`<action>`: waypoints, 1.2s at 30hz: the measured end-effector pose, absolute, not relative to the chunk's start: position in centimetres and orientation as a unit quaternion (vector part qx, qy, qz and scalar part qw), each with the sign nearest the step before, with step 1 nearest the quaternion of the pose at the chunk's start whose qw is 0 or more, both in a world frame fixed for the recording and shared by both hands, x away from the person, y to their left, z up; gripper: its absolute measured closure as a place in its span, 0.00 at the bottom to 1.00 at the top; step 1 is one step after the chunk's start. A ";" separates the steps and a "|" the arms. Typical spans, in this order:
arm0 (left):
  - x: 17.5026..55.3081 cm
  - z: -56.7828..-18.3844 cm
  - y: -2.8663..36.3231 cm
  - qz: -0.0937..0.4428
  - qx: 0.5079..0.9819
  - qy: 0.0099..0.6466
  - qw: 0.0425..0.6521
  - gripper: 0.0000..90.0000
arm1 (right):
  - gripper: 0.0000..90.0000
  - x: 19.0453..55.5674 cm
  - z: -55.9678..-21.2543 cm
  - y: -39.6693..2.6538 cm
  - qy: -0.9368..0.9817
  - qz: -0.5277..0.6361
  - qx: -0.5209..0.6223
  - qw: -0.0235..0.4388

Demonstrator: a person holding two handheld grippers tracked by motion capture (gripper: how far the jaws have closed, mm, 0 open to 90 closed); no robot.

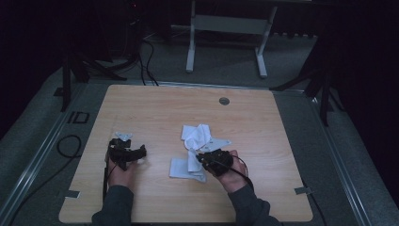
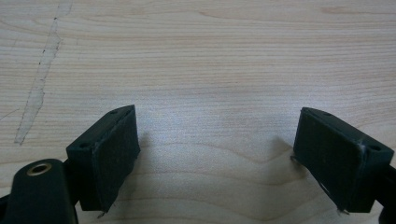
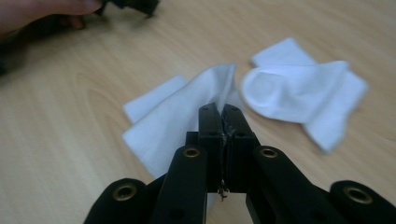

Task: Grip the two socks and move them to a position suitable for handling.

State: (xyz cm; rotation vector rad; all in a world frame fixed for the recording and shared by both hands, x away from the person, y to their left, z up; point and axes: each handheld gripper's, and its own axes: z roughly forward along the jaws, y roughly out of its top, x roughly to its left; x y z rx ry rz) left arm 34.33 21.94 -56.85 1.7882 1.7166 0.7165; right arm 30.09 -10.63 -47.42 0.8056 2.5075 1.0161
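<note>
Pinching a fold of white sock [image 3: 180, 114] at lower centre of the right gripper view, right gripper [image 3: 223, 114] jaws pressed together on the cloth, presumably lifting or dragging it to straighten the bunched fabric. Lying just beyond, toward the right of that frame, second sock [image 3: 299, 91] curling with its rounded toe facing the lens, one edge seemingly touching the held one. Resting near the middle of the table [image 1: 155, 103] in the high view, both socks, just ahead of the right hand [image 1: 233, 176]. Waiting at the left of that view, left gripper [image 1: 129, 151], well apart from the cloth. Standing wide apart over bare wood in the left gripper view, its two pads [image 2: 114, 156], holding nothing, probably kept ready for taking the opposite end.
</note>
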 end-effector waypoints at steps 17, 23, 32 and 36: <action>34.3 -56.8 21.9 0.266 0.668 0.638 0.276 0.16 | 0.96 31.4 -48.3 -19.2 0.862 0.307 0.358 0.186; 34.3 -56.8 21.9 0.266 0.668 0.638 0.276 0.16 | 0.92 31.9 -49.1 -21.0 0.867 0.262 0.368 0.209; 34.3 -56.8 21.9 0.266 0.668 0.638 0.276 0.16 | 0.93 32.0 -49.9 -21.8 0.866 0.253 0.371 0.218; 34.3 -56.8 21.9 0.266 0.668 0.637 0.276 0.16 | 0.99 32.3 -52.1 -21.6 0.878 0.239 0.369 0.189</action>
